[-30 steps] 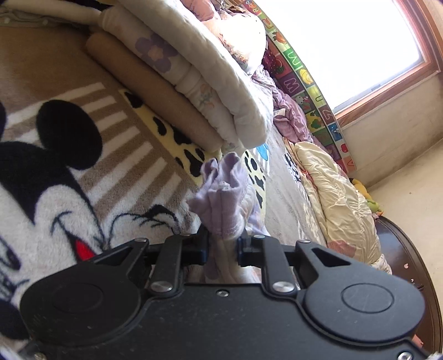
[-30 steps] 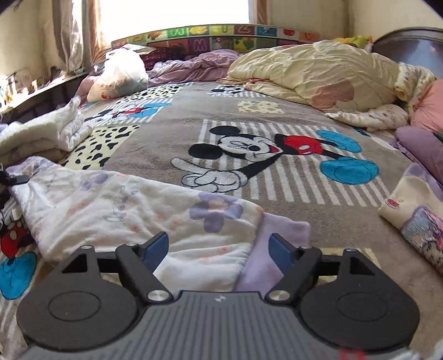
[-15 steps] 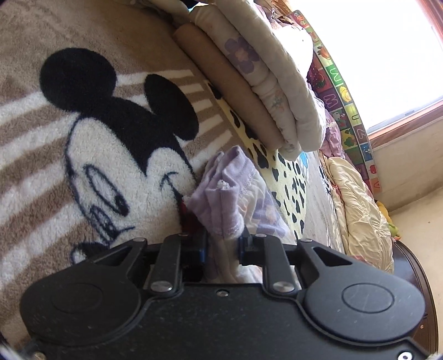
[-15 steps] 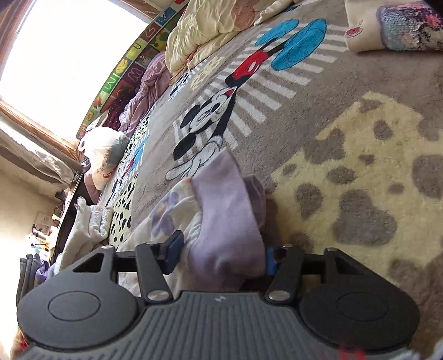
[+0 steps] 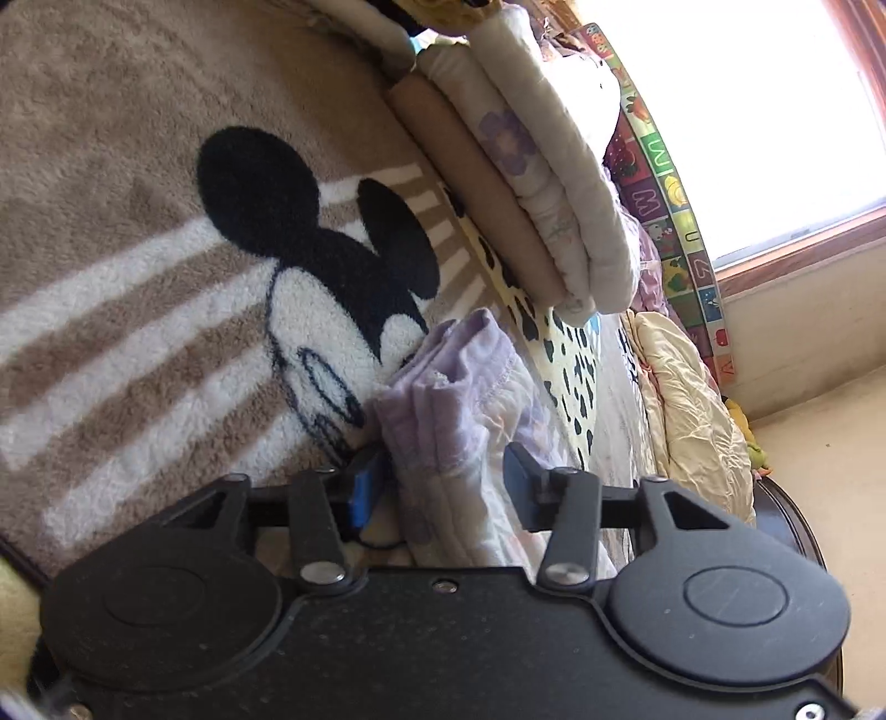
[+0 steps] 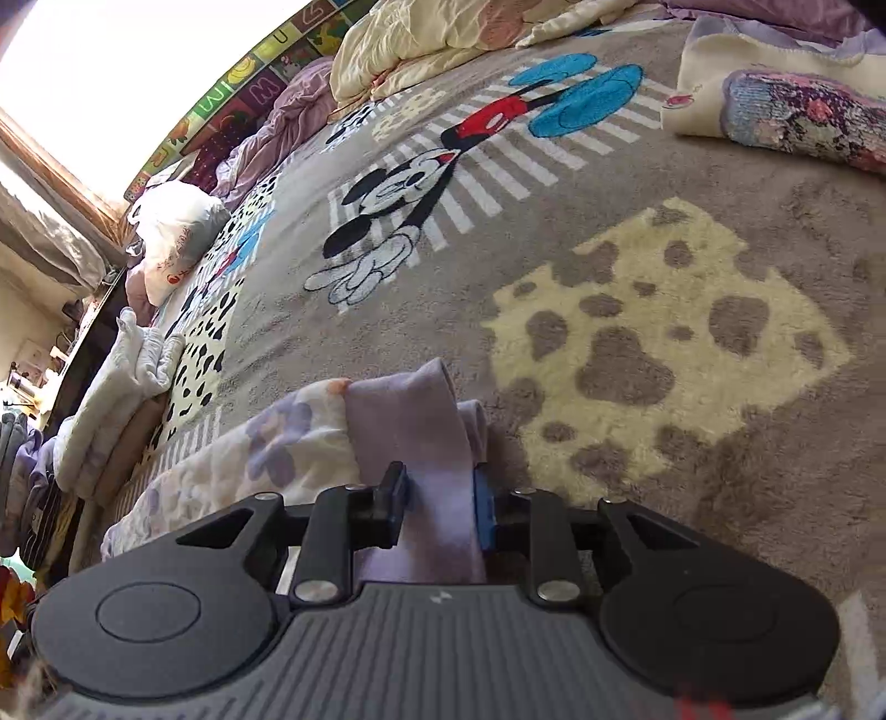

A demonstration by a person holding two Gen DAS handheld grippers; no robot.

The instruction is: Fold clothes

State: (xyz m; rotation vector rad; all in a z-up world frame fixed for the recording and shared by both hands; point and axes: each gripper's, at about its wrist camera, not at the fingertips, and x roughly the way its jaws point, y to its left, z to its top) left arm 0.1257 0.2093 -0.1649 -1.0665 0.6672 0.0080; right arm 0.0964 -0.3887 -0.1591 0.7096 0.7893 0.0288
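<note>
We work over a bed covered by a plush taupe blanket [image 6: 554,310] printed with cartoon mice, stripes and spotted yellow patches, a bright window [image 5: 775,111] beyond it. In our left wrist view, a stack of folded pale quilted bedding [image 5: 531,183] lies toward one o'clock. The garment, a soft lilac and white floral-print piece [image 5: 443,399], lies on the blanket right at our tools. Our left claw [image 5: 443,482] has its fingers spread apart, the bunched lilac hem lying loose between them, against the blue-padded finger [image 5: 362,493] at nine o'clock and clear of the other. Our right claw [image 6: 437,509] is clamped on a lilac fold of the same garment [image 6: 410,432], whose floral body trails away toward nine o'clock. A crumpled cream quilt [image 6: 432,39] sits at twelve o'clock.
</note>
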